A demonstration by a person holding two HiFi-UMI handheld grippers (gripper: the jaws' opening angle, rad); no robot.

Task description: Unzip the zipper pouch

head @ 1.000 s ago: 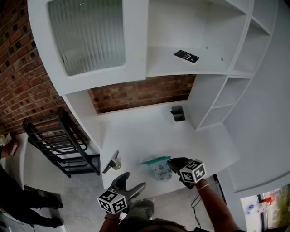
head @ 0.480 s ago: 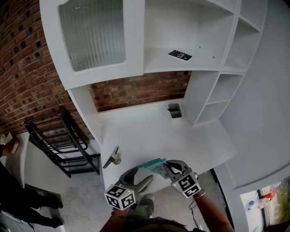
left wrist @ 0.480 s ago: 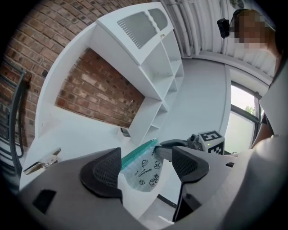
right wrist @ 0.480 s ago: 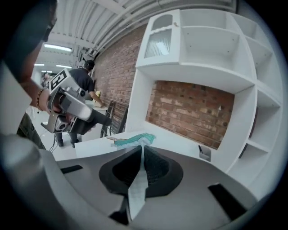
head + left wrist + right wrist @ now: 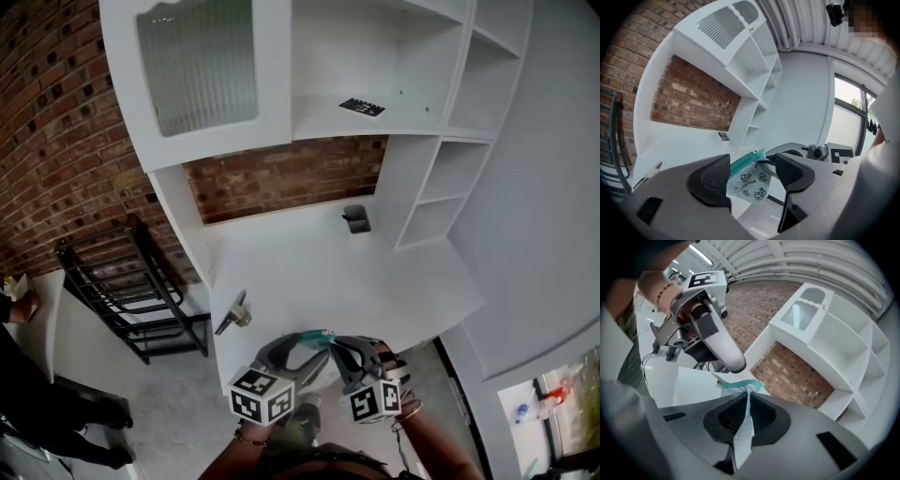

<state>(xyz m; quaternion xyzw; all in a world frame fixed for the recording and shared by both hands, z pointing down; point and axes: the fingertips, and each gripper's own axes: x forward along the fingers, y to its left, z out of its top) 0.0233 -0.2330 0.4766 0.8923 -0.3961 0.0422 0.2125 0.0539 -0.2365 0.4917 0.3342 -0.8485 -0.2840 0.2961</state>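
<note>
The zipper pouch (image 5: pixel 316 339), pale and see-through with small cartoon prints and a teal zipper (image 5: pixel 746 161) along its top, is held up in the air at the front edge of the white desk (image 5: pixel 309 272), between the two tools. The right gripper (image 5: pixel 747 412) has its fingers clenched on the pouch: in the right gripper view the thin plastic runs edge-on between the two dark pads, with the teal zipper end sticking out past their tips. The left gripper (image 5: pixel 754 174) has its fingers spread apart and holds nothing; in the left gripper view the pouch hangs in the gap between them and somewhat beyond, and whether either pad touches it cannot be told. In the right gripper view one pale finger of the left gripper reaches down just above the zipper end. In the head view both tools point in toward each other, their marker cubes nearest the person. Further back on the desk a small dark holder (image 5: pixel 355 218) stands near the shelf unit, and a small metal piece (image 5: pixel 234 315) lies near the left edge. Above the desk, a dark flat object (image 5: pixel 361 107) rests on a shelf beside a cabinet door (image 5: pixel 199 62) with ribbed glass, and a brick wall (image 5: pixel 281 178) shows behind. A black rack (image 5: pixel 122 286) stands on the floor to the left.
</note>
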